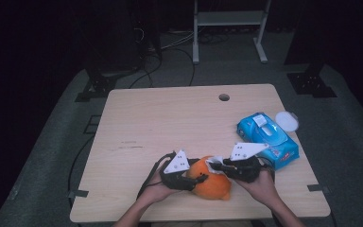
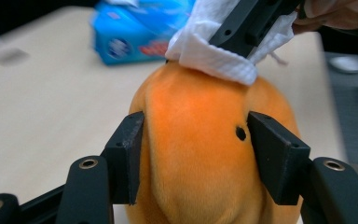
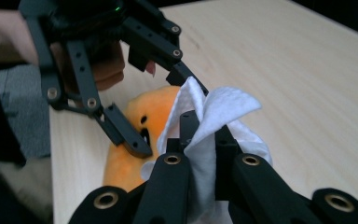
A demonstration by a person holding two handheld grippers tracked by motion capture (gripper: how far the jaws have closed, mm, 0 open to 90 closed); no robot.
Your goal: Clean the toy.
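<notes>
The pale wooden surface (image 1: 170,123) carries everything, and every place here is given from the orange plush toy (image 1: 211,179) that lies near its front edge, just ahead of the person's two hands. Behind and to the right of the toy, in the high view, lies a blue pack of wipes (image 1: 268,139), near but apart from it, and just beyond that pack sits a small round white lid (image 1: 287,120). Far behind the toy a small round hole (image 1: 224,97) is cut into the board. The left tool (image 1: 185,180) comes at the toy from its left side; in the left gripper view its two black jaws stand on either flank of the orange body (image 2: 200,154), pressing into the fur, so this tool is grasping the toy. The right tool (image 1: 219,166) reaches in from the toy's right and sits over its top; its jaws are clenched on a folded white wipe (image 3: 205,140), which bunches up between them in the right gripper view. In the left gripper view that wipe (image 2: 214,58) rests on the toy's upper surface, touching the fur.
</notes>
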